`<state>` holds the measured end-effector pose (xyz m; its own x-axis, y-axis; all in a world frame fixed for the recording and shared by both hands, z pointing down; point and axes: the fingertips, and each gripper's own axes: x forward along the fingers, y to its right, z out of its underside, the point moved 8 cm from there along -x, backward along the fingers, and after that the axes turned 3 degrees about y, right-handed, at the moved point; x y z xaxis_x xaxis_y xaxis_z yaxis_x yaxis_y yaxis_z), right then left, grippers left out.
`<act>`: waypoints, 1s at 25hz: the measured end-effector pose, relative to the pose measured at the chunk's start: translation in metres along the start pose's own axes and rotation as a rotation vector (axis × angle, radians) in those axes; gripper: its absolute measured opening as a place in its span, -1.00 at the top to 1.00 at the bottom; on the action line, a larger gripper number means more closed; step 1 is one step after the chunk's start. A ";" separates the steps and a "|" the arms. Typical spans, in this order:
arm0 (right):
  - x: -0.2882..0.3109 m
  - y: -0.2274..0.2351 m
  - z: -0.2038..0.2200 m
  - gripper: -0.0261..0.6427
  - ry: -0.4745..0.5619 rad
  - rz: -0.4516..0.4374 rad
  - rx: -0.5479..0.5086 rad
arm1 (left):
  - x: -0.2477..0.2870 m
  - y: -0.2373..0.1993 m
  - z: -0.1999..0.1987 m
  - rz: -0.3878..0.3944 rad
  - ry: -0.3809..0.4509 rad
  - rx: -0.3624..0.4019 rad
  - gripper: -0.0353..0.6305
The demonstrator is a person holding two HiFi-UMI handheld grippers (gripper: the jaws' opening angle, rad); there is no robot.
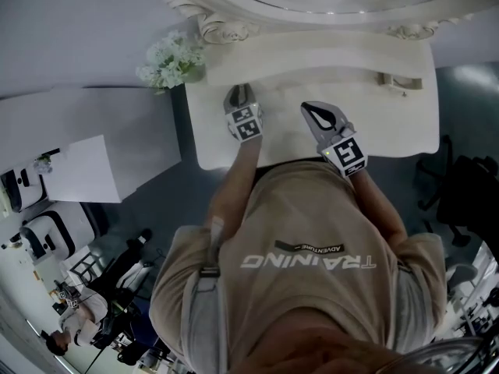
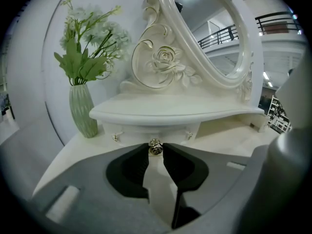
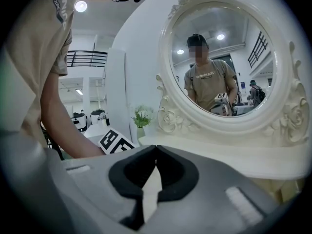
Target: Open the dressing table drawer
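Observation:
In the left gripper view a small metal drawer knob (image 2: 155, 147) sits on the white drawer front (image 2: 146, 132) under the dressing table's upper shelf (image 2: 170, 112). My left gripper (image 2: 155, 149) holds that knob, its black fingertips (image 2: 145, 152) pressing on both sides. From the head view the left gripper (image 1: 239, 97) reaches over the table top (image 1: 390, 127) toward the mirror base. My right gripper (image 3: 155, 148) is shut with nothing between its tips. It hovers to the right (image 1: 315, 114) over the same table top, apart from the drawers.
A green ribbed vase (image 2: 84, 112) with white flowers (image 1: 171, 61) stands at the table's left back corner. The oval mirror (image 3: 222, 65) with carved roses rises behind the shelf. Two more small knobs (image 2: 115, 137) flank the held one. A white box (image 1: 82, 170) lies left of the table.

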<state>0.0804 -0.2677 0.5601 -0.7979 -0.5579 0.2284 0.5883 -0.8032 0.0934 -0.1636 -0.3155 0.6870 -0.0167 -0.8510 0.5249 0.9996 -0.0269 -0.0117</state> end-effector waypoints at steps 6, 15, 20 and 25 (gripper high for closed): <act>-0.005 -0.002 0.005 0.91 -0.009 0.020 0.009 | -0.014 0.004 0.007 -0.010 -0.028 -0.012 0.59; -0.017 -0.003 0.012 0.91 -0.003 0.051 0.100 | -0.031 0.005 0.016 -0.004 -0.051 -0.008 0.59; -0.024 -0.006 0.016 0.91 -0.009 0.052 0.099 | -0.036 0.007 0.021 -0.003 -0.054 -0.013 0.59; -0.030 -0.014 0.018 0.91 -0.006 0.050 0.087 | -0.045 0.009 0.026 -0.004 -0.057 -0.020 0.59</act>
<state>0.0983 -0.2357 0.5698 -0.7668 -0.5952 0.2404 0.6366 -0.7532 0.1657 -0.1530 -0.2635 0.6854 -0.0191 -0.8199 0.5722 0.9988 -0.0417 -0.0264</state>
